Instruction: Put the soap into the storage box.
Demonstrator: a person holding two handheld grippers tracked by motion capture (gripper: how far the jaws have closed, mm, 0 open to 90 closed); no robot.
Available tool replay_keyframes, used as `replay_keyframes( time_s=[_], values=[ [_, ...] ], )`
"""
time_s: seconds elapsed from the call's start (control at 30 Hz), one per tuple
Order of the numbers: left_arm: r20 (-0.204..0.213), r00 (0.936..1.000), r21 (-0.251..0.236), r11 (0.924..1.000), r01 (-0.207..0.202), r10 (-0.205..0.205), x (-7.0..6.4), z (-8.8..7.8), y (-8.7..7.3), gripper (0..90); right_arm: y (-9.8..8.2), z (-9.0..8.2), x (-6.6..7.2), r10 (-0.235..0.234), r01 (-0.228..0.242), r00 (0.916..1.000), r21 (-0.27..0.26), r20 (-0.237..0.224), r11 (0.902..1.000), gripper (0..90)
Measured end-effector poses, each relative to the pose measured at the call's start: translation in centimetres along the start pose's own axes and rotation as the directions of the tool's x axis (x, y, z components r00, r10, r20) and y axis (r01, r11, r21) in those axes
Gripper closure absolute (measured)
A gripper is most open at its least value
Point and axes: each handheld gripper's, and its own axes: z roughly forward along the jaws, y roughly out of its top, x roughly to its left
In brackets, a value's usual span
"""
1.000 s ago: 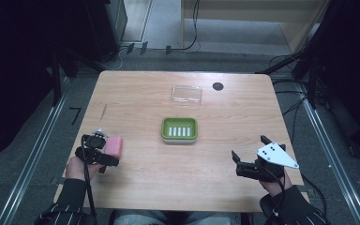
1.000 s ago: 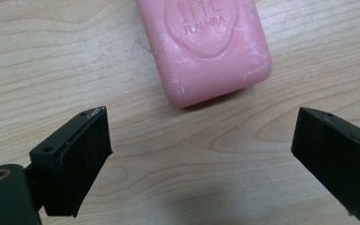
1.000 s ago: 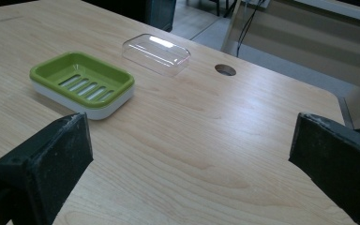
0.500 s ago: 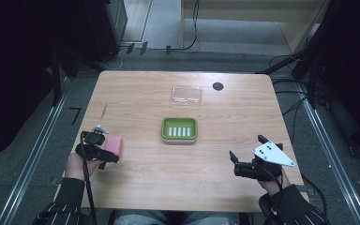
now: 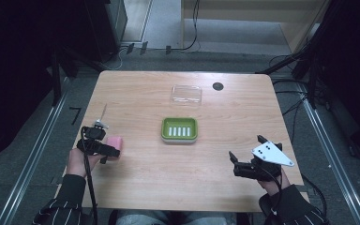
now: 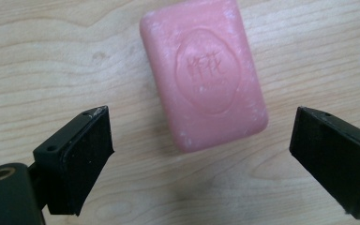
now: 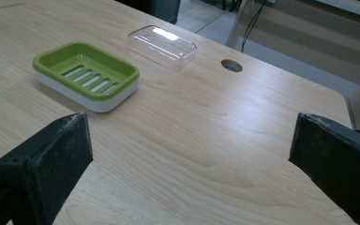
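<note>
High view puts your left hand-held gripper (image 5: 107,151) at the near left of the counter (image 5: 243,122), right over the pink soap bar (image 5: 114,143). Your left gripper view looks down on that soap bar (image 6: 204,74) lying flat on the wood with its stamped face up; your jaws stand wide apart on either side of its near end, clear of it, so nothing is grasped. Your right hand-held gripper (image 5: 236,164) sits at the near right, well apart from the soap, and your right gripper view shows its jaws spread wide with only bare wood between them. Around the counter's middle stands the green soap dish (image 5: 179,130), and the clear lid (image 5: 186,95) lies beyond it, beside a round hole (image 5: 218,86) at the far edge.
</note>
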Motion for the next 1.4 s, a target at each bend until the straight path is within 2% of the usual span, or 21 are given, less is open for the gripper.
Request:
replay_keyframes(
  time_s=[0.3, 0.47, 0.57, 0.73, 0.87, 1.4],
  values=[
    [-0.009, 0.9999, -0.001, 0.9999, -0.014, 0.014, -0.6, 0.4, 1.6, 6.1, -0.1, -0.1, -0.1, 0.000, 0.000, 1.0000, 0.007, 0.007, 1.0000, 0.0],
    [-0.018, 0.9996, 0.016, 0.9997, -0.021, 0.021, -0.8, 1.0, 2.4, 6.1, -0.2, -0.1, -0.1, -0.001, 0.000, 1.0000, 0.014, 0.008, 0.9999, 0.0],
    [-0.034, 0.9992, 0.019, 0.9996, -0.019, 0.019, -0.8, 1.4, 2.9, 7.1, -0.2, -0.1, -0.1, 0.000, 0.000, 1.0000, 0.017, 0.008, 0.9999, 0.0],
    [-0.036, 0.9994, 0.027, 0.9996, 0.001, 0.000, -0.5, 1.8, 3.1, 8.7, -0.2, -0.1, -0.1, -0.003, 0.003, 1.0000, 0.020, 0.006, 0.9998, 0.0],
    [-0.039, 0.9992, 0.023, 0.9997, 0.011, -0.011, -0.4, 1.8, 3.1, 13.5, -0.3, -0.1, -0.1, -0.006, 0.006, 1.0000, 0.024, 0.006, 0.9997, 0.0],
    [-0.034, 0.9994, 0.047, 0.9989, 0.004, -0.003, -0.6, 2.6, 3.6, 15.5, -0.4, -0.2, -0.2, -0.005, 0.005, 0.9999, 0.028, 0.010, 0.9996, 0.0]
  ],
)
